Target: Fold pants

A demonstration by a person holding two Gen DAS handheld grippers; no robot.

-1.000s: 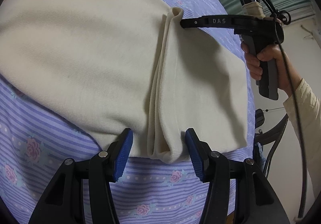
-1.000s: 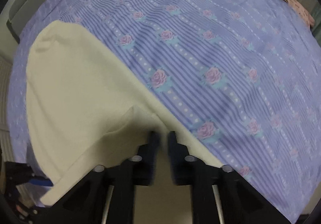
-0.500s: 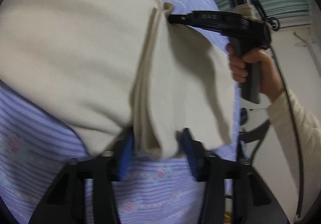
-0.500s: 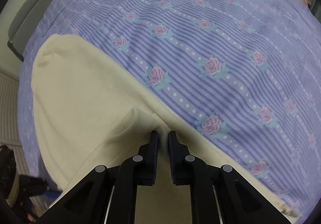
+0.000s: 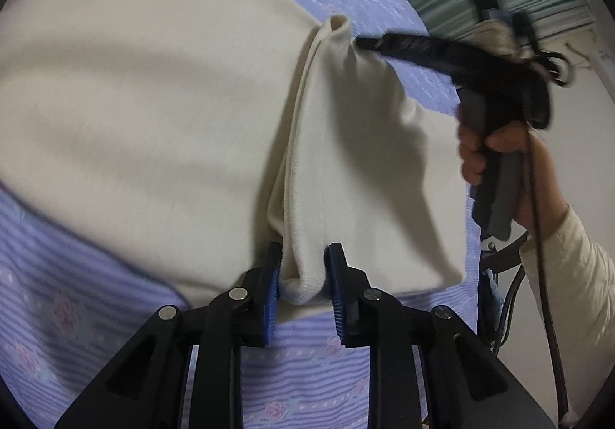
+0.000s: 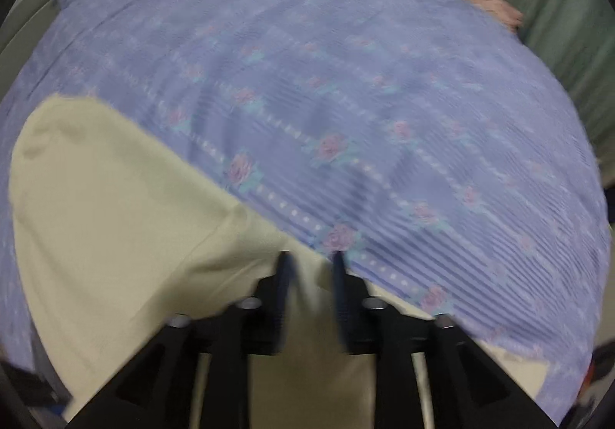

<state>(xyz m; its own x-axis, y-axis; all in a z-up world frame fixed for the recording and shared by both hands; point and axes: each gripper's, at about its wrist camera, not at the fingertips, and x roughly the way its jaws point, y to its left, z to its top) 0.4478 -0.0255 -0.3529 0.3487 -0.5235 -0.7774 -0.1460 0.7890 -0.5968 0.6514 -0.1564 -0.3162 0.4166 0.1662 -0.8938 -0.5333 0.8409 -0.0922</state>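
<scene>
Left gripper (image 5: 301, 256) has just been closing and now pinches the folded edge of the cream pants (image 5: 153, 114) at bottom centre, where a second ago its jaws stood wide. Right gripper (image 6: 309, 264) has just been opening; in its blurred view the jaws stand parted over the cloth, seemingly released. Pants lie on the striped sheet (image 6: 346, 83), filling the left-wrist view's upper left. Seen from the left wrist, the right hand (image 5: 496, 148) sits at right.
</scene>
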